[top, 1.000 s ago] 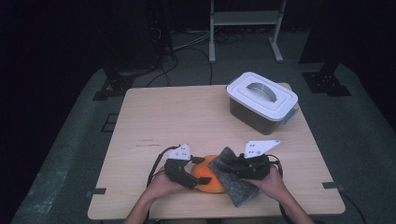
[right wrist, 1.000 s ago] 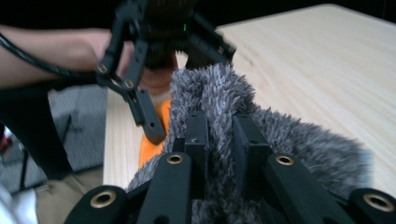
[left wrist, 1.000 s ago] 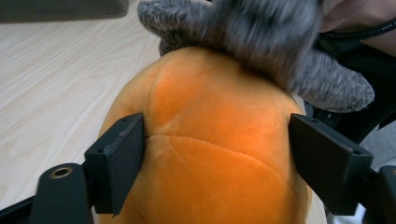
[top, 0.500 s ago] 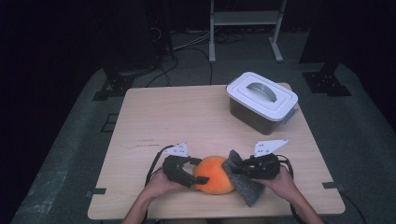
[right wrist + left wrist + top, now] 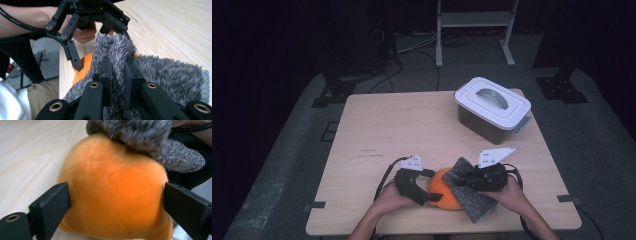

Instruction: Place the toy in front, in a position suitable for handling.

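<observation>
Orange plush ball (image 5: 445,194) near front edge of surface (image 5: 412,125), under grey fuzzy cloth (image 5: 472,197). Soft, light, squishy; grab at sides. Left gripper (image 5: 432,196) jaws just opening, ball between, loose. Right gripper (image 5: 117,72) pinches cloth fold.

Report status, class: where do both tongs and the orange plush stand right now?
Left tongs just opened wider, astride the orange plush. Right tongs shut on grey fuzzy cloth, draped over the plush. Lidded bin far off; nothing in the way.
</observation>
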Available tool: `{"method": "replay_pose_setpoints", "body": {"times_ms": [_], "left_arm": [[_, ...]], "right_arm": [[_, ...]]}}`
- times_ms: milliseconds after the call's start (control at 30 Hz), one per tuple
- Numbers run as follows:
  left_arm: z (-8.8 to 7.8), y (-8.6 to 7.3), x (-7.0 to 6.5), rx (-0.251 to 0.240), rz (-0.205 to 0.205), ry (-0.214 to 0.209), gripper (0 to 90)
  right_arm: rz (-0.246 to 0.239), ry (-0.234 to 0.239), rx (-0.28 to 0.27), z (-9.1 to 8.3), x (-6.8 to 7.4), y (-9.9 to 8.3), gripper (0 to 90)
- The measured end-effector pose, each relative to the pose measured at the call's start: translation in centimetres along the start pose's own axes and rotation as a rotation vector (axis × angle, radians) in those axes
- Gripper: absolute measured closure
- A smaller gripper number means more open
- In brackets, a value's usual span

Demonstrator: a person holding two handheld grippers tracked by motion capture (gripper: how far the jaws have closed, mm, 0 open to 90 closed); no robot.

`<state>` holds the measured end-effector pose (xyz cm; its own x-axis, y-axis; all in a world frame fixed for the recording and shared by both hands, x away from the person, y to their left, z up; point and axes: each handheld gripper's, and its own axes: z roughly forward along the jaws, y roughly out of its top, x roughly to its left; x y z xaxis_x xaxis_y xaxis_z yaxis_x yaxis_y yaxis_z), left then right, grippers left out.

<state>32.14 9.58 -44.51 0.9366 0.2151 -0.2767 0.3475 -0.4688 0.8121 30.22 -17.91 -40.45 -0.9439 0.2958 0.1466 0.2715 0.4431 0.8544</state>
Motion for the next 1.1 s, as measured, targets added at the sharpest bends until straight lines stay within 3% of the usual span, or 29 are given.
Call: {"method": "replay_pose_setpoints", "body": {"times_ms": [67,133,200,333,400,467,567,633,700,767,833,967,1067,1100], "left_arm": [[0.2,-0.1,0.0,0.004,-0.008,-0.01,7.8],[0.1,0.2,-0.3,0.012,0.015,0.01,15.1],[0.0,0.5,-0.7,0.007,0.038,0.032,22.2],[0.2,0.9,-1.3,0.016,0.102,0.07,24.9],[0.0,0.5,-1.0,0.019,0.091,0.063,25.0],[-0.2,0.3,-0.9,0.016,0.086,0.057,25.2],[-0.3,0.3,-0.7,0.02,0.087,0.043,24.1],[-0.3,0.4,-0.4,0.014,0.071,0.02,18.1],[0.0,0.4,-0.1,0.027,0.031,0.02,6.6],[0.6,0.1,0.3,0.048,-0.028,-0.015,3.3],[0.7,0.1,0.2,0.062,-0.005,-0.013,7.4],[0.1,1.0,-0.9,0.036,0.094,0.043,28.5],[-0.1,1.5,-1.8,0.045,0.192,0.109,31.8],[-0.2,1.4,-1.8,0.049,0.198,0.123,32.2]], "right_arm": [[0.007,0.001,0.005,-0.2,-0.1,-0.2,77.4],[0.004,-0.001,0.021,-0.2,-0.1,0.1,77.5],[-0.026,0.0,0.029,-0.1,0.5,1.1,77.7],[-0.09,-0.001,0.068,1.0,1.5,2.8,77.6],[-0.105,-0.002,0.098,1.5,1.3,3.0,77.5],[-0.086,-0.017,0.105,1.2,0.6,2.6,77.5],[-0.025,-0.051,0.079,-0.2,-0.9,1.4,77.5],[0.004,-0.052,0.066,-0.8,-1.1,0.6,77.5],[0.005,-0.055,0.061,-1.1,-1.0,0.2,77.5],[0.001,-0.048,0.058,-1.2,-0.8,0.1,77.5],[-0.012,-0.041,0.061,-1.2,-0.4,0.4,77.4],[-0.08,-0.018,0.071,-0.4,1.2,2.2,77.4],[-0.127,-0.017,0.089,0.7,1.8,3.3,77.4],[-0.144,-0.022,0.098,1.0,1.8,3.5,77.4]]}}
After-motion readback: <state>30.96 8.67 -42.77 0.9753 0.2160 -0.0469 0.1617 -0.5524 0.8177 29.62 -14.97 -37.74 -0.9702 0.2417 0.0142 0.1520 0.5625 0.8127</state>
